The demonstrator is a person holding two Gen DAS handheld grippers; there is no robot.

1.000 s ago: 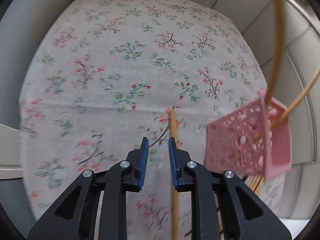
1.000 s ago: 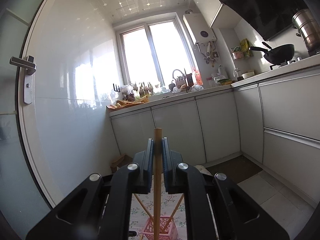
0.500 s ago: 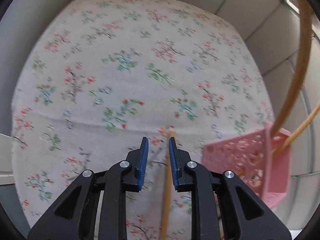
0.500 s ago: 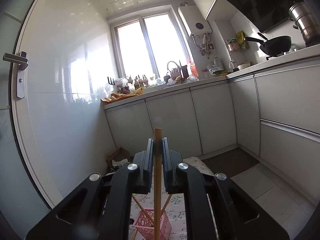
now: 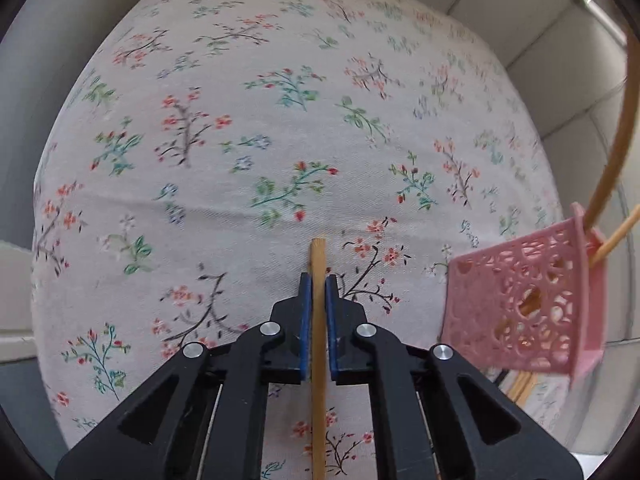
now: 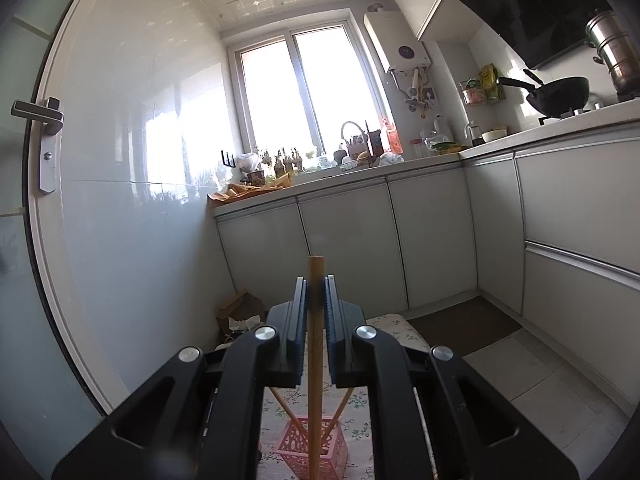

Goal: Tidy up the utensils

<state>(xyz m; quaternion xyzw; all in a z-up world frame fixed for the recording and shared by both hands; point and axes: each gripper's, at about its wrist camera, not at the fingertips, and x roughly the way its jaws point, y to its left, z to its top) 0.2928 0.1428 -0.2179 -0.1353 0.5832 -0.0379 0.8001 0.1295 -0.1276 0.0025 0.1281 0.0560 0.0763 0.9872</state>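
Observation:
My left gripper is shut on a bamboo chopstick just above the floral tablecloth. A pink perforated holder stands to its right with two chopsticks leaning out of it. My right gripper is shut on another bamboo chopstick, held upright high over the pink holder, whose lower end reaches down into the holder. Two more chopsticks lean in the holder there.
Several more chopsticks lie on the cloth behind the holder. Kitchen cabinets, a counter with clutter, a wok and a door with a handle surround the table.
My left gripper has closed on the chopstick lying on the cloth. The right gripper has tilted a little, still holding its chopstick above the holder.

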